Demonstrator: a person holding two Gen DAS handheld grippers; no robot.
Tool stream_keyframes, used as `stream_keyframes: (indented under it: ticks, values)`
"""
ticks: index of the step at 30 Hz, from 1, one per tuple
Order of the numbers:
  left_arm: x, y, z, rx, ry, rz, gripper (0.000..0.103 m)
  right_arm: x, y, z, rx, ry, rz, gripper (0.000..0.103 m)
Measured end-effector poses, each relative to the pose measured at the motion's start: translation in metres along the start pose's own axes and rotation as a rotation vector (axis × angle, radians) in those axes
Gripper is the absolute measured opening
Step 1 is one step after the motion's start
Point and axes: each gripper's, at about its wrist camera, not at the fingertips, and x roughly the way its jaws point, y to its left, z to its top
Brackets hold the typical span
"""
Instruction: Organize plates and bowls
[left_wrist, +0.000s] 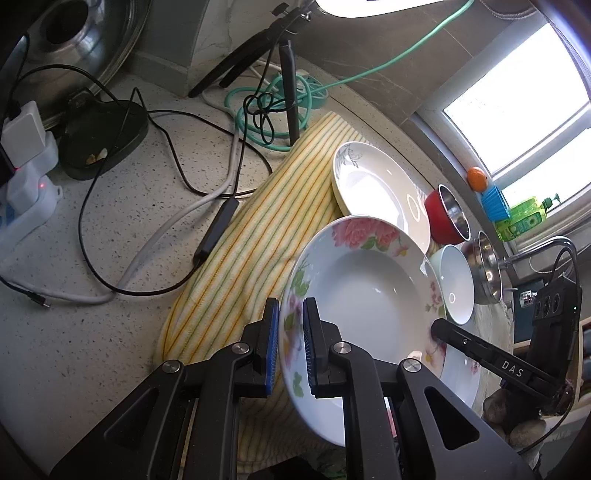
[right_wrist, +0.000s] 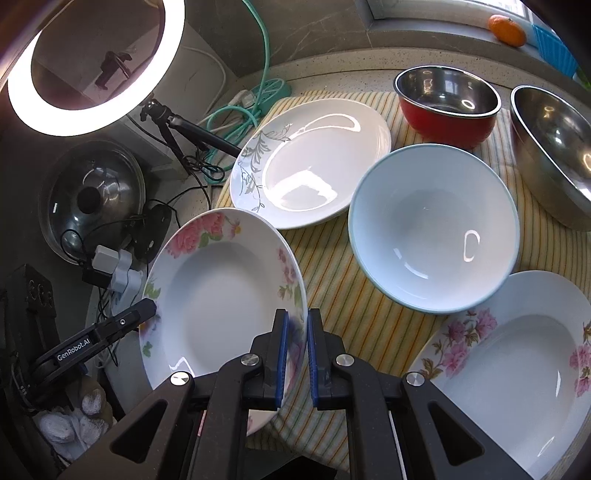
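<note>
Both my grippers are pinched on the same dish right now — the left gripper (left_wrist: 290, 345) has its blue pads clamped on the near-left rim of the rose-pattern plate (left_wrist: 365, 295), and the right gripper (right_wrist: 295, 354) is clamped on the opposite rim. Holding it from both sides makes sense to me: it's a deep, slick plate, and a single pinch on a thin rim would probably let it swing. It looks tilted and clear of the striped towel (left_wrist: 258, 240), so I'd guess I'm carrying it over to stack with a matching one.

Just past it on the towel sit the pale blue bowl (right_wrist: 432, 229) and the grey-vine plate (right_wrist: 314, 166), then the red bowl (right_wrist: 447, 107) and a plain steel bowl (right_wrist: 554, 147) at the far right.

The views split things up nicely — only my right camera catches the second floral plate (right_wrist: 517, 369), lying near right on the towel, which I reckon is the stacking target. The left camera is the one that shows the bare speckled counter (left_wrist: 110, 258) and its cable tangle on the left.
</note>
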Motion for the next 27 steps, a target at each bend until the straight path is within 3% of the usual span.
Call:
stream_keyframes:
  ticks: [27]
  values:
    - [0.002, -0.108, -0.039, 0.143, 0.027, -0.083, 0.011, -0.1, -0.091, -0.047, 0.123, -0.102, -0.03, 0.009]
